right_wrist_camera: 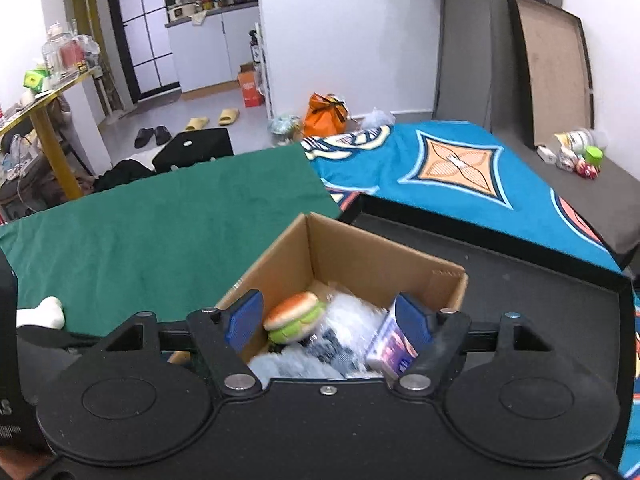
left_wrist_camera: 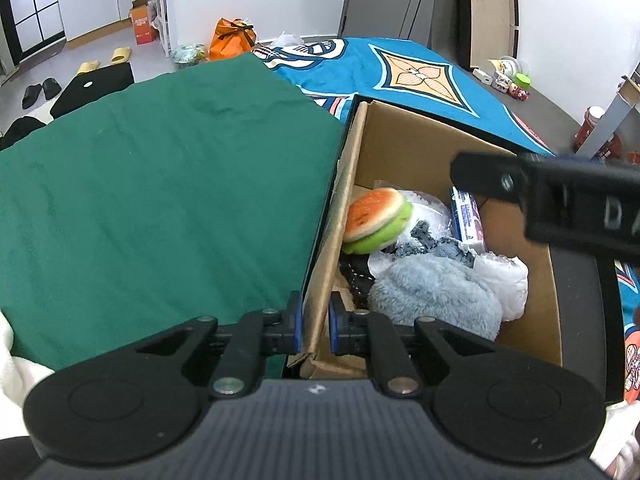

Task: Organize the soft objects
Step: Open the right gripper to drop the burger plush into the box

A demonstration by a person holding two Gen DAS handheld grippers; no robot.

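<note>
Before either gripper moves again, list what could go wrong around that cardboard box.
1. The left gripper is clamped on the cardboard box by its thin side wall; pulling there could bend or tear the flap, or tip the box.
2. The toy burger sits high on the pile against that wall, so a tilt might roll it out.
3. The right gripper hangs open over the box; reaching down, its fingers could snag the crinkled plastic bag.

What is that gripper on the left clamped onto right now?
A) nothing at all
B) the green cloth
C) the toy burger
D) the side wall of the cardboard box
D: in the left wrist view, the left gripper has its blue pads pressed on either side of the cardboard box wall, while the toy burger lies loose inside.
</note>
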